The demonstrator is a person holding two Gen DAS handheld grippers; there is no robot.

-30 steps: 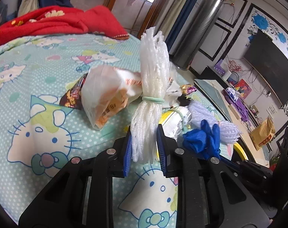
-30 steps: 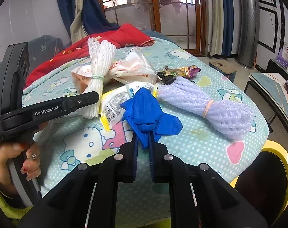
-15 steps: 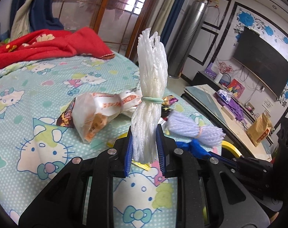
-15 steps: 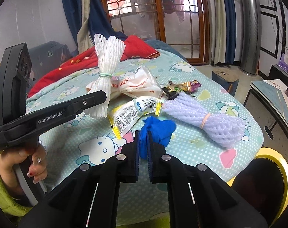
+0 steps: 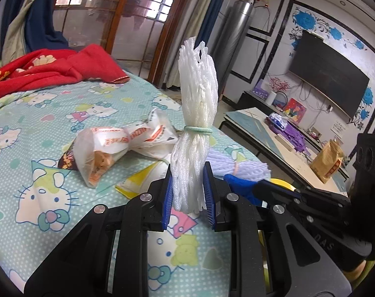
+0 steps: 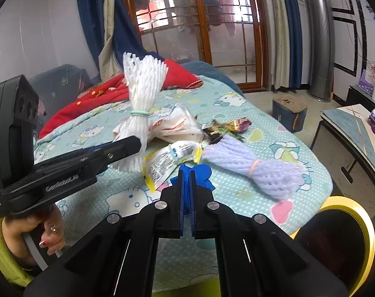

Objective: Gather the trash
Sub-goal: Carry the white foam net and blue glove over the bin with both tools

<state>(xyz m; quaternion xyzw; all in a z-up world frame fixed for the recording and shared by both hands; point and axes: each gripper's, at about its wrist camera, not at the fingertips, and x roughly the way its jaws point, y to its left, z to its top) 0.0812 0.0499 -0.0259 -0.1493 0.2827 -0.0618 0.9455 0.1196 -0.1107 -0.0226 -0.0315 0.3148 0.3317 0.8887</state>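
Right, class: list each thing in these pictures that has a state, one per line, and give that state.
Left gripper: shut on the white foam net.
White foam net: held upright, off the bed, banded at its middle.
Right gripper: shut on the blue glove.
Blue glove: pinched, crumpled.
Purple foam net: lying on the bed, banded.
White bag: lying crumpled.
Yellow wrapper: lying flat.
Bin: open.

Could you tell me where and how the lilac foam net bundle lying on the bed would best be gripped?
Probably at the waist of the lilac foam net bundle, where its orange band cinches it narrow. Come from above, jaws across its length: it lies flat, and both ends flare wide.
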